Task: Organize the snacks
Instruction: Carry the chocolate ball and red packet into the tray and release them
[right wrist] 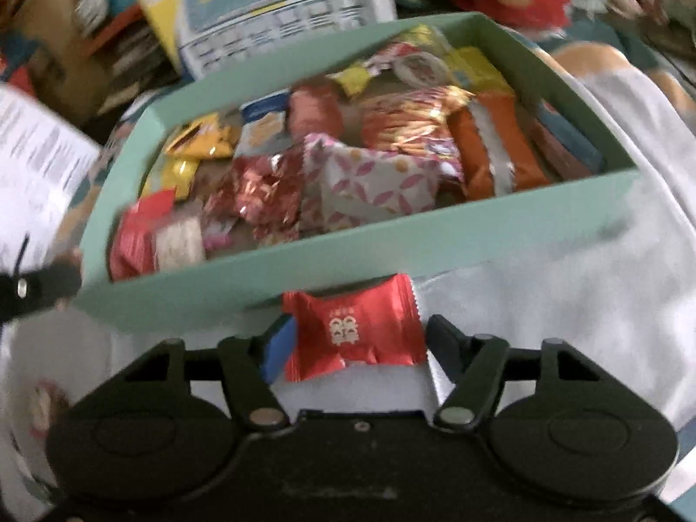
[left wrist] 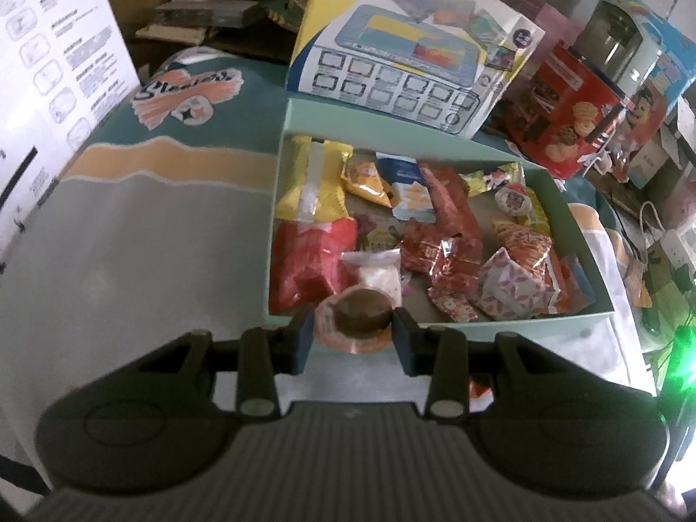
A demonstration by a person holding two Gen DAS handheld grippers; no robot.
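red packet half hidden between right hand-held gripper fingers

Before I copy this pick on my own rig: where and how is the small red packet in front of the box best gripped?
Grip the red packet across its puffed middle, one finger on each short side, coming from the near side, since the green box wall blocks the far side. The right gripper straddles it that way; whether it is clamped is unclear.

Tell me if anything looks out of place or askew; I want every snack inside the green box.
Two snacks are outside the green box: a red packet between the right gripper jaws, and a brown jelly cup in the left gripper at the rim. A printed carton leans tilted on the box's far edge.
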